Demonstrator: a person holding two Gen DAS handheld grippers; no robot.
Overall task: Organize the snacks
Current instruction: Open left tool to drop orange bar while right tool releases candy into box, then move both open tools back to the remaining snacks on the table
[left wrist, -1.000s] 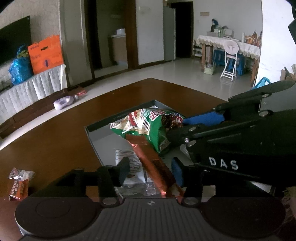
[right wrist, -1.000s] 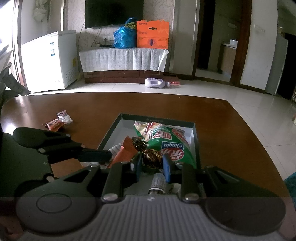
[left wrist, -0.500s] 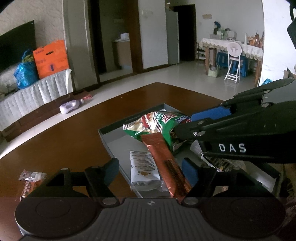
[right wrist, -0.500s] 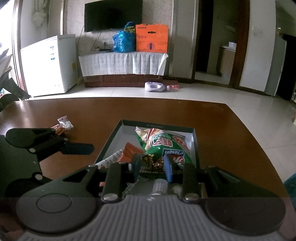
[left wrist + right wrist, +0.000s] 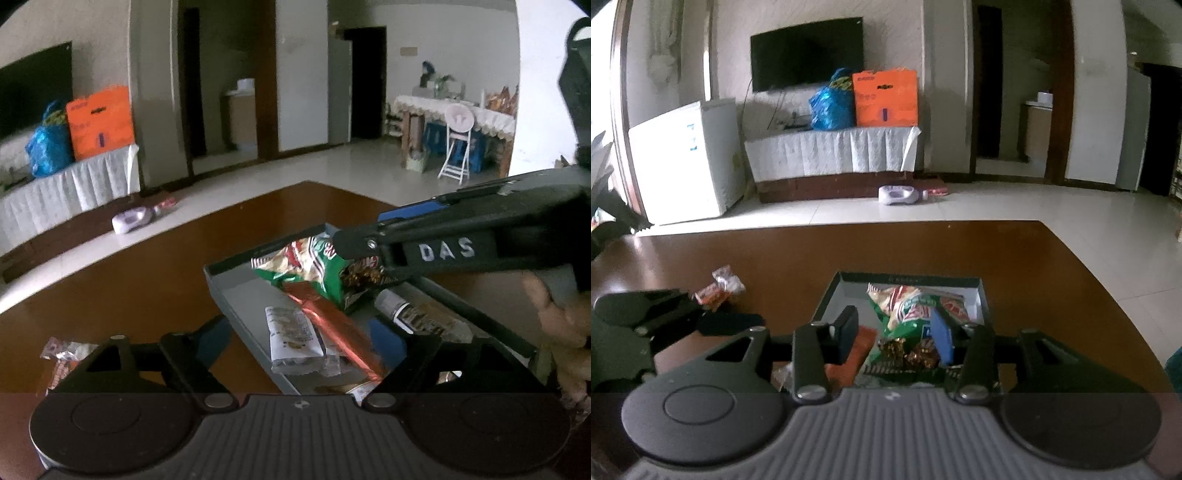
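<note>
Nearest the left wrist camera, the left gripper (image 5: 301,341) stands with its fingers spread wide — they have just been opening, and nothing is pressed between them. Just beyond lies the grey tray (image 5: 236,295) on the brown worktop (image 5: 147,258), holding a white snack packet (image 5: 291,339), a red-orange bar (image 5: 332,325), a small bottle (image 5: 413,314) and a green chip bag (image 5: 314,269); its lettering is too blurred to read. The right gripper (image 5: 894,332), marked "DAS" on its side, has also just been parting its fingers; a gold-brown sweet wrapper (image 5: 908,350) lies between them — untouched. Farther left, two loose snack packets (image 5: 718,288) lie on the worktop, outside the tray.
</note>
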